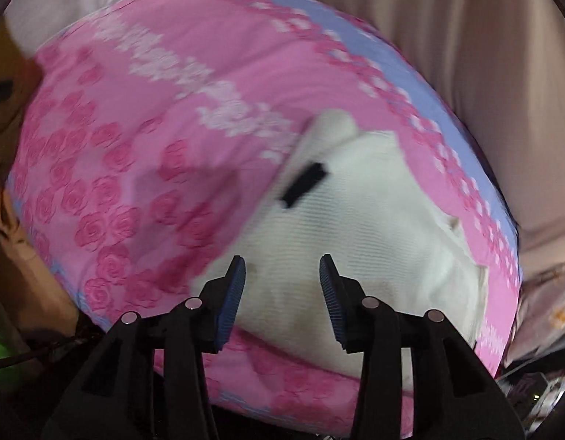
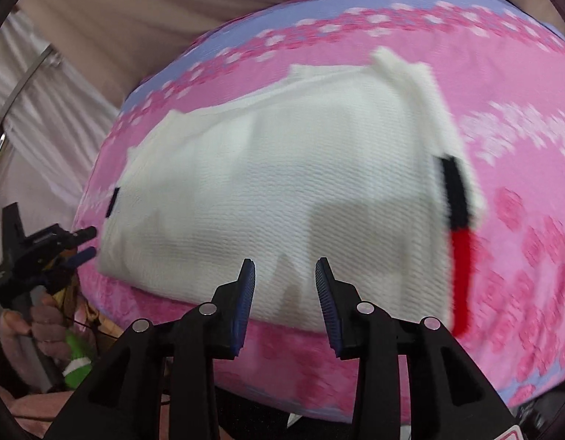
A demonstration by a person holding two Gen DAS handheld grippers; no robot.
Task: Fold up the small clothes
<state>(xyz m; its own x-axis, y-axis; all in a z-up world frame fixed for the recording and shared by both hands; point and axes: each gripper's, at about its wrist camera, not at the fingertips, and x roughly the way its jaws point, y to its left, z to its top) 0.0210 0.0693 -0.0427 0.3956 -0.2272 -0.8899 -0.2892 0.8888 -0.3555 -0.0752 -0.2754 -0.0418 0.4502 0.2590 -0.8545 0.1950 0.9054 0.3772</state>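
**Lying flat: white knit garment on the rose-print cover**

Spread across a pink rose-patterned bed cover (image 2: 520, 242) with a lilac border, the white ribbed knit garment (image 2: 282, 190) lies flat. Black and red trim (image 2: 460, 242) runs down its right edge; blur hides any lettering. Both the left gripper (image 1: 282, 267) and the right gripper (image 2: 285, 269) hover over the garment's near edge, jaws parted and holding nothing.

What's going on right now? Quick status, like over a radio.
Left gripper open, empty. Right gripper open, empty, above the near edge. White knit garment lying flat on pink rose-print cover, not gripped. Nothing in the way.
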